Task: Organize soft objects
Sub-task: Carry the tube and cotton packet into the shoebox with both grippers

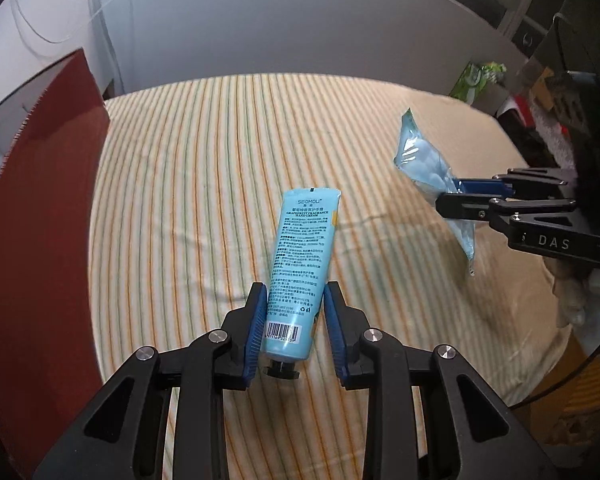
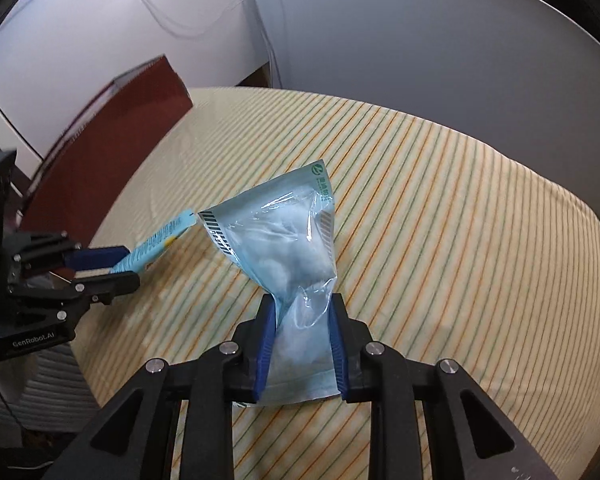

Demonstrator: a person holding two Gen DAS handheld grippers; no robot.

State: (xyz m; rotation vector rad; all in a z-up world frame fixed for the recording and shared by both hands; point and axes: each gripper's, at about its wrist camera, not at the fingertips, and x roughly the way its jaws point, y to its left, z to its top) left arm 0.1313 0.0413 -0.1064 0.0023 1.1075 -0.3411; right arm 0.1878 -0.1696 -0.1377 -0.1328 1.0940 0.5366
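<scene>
My left gripper (image 1: 294, 294) is shut on a light blue hand cream tube (image 1: 302, 264), black cap toward the camera, held above the striped cloth (image 1: 188, 184). The tube also shows in the right wrist view (image 2: 156, 246), in the left gripper (image 2: 130, 266). My right gripper (image 2: 302, 306) is shut on a clear blue plastic packet of white soft pads (image 2: 288, 240), pinched near its lower end and lifted off the cloth. In the left wrist view the packet (image 1: 424, 160) hangs from the right gripper (image 1: 446, 194) at the right.
A dark red box (image 1: 40, 208) stands along the left edge of the striped cloth; it also shows in the right wrist view (image 2: 112, 136). A grey board (image 2: 420, 40) rises behind the table. Clutter and a green packet (image 1: 474, 80) sit at the far right.
</scene>
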